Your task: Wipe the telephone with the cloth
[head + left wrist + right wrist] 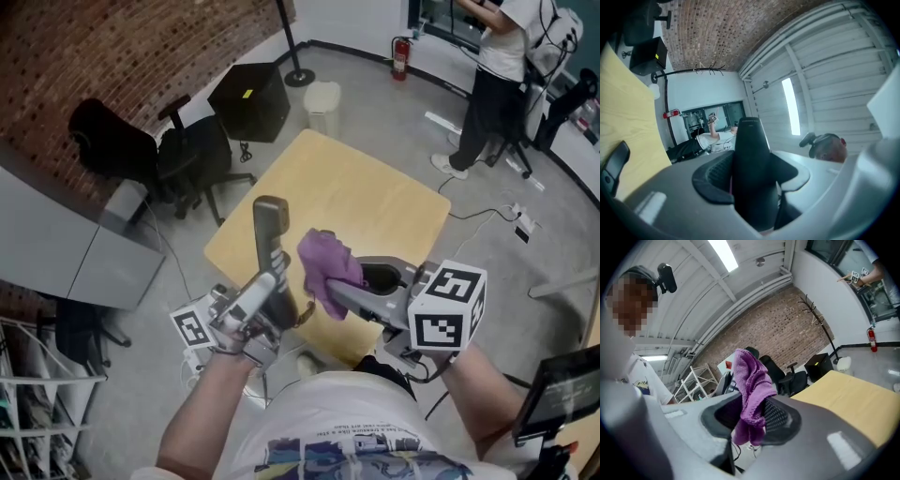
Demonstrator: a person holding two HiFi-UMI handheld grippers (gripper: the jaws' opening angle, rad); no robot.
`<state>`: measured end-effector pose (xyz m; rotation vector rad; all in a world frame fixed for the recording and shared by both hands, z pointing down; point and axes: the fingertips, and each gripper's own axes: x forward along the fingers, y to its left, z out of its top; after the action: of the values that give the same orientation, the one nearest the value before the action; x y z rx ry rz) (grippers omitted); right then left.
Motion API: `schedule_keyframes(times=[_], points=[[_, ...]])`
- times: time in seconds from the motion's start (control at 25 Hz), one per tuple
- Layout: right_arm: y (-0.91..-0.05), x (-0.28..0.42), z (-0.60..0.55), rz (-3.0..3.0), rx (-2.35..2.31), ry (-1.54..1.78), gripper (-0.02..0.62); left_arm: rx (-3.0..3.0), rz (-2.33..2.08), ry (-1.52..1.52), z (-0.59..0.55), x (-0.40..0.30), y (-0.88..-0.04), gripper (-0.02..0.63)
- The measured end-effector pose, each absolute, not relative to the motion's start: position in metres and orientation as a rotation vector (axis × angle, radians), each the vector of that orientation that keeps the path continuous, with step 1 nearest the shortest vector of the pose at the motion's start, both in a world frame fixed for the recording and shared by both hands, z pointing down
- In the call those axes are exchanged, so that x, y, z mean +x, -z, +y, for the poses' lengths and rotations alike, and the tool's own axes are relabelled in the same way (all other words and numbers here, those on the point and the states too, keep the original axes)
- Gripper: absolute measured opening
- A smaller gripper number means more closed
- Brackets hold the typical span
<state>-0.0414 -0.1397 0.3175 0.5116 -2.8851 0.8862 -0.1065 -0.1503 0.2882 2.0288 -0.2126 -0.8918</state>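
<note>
A black telephone handset stands nearly upright above the yellow table, held in my left gripper, whose jaws are shut on its lower part. In the left gripper view the handset fills the gap between the jaws and points up. My right gripper is shut on a purple cloth, which hangs bunched just right of the handset, close to it. The right gripper view shows the cloth pinched between the jaws and sticking up above them.
Black office chairs and a black box stand left of and behind the table. A person stands at the far right. A white rack is at the lower left; a monitor at the lower right.
</note>
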Motion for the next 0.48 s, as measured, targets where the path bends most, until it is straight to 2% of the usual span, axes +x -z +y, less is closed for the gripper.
schedule_keyframes(times=[0.32,0.48], points=[[-0.304,-0.045,-0.171,-2.935,0.609,-1.033,0.11,2.073,-0.273,0.83,-0.147,-0.105,-0.311,0.258],[-0.305,-0.056,-0.164,-2.932,0.573,-1.108,0.11,2.017,-0.232,0.914,-0.149,-0.101,-0.292,0.258]])
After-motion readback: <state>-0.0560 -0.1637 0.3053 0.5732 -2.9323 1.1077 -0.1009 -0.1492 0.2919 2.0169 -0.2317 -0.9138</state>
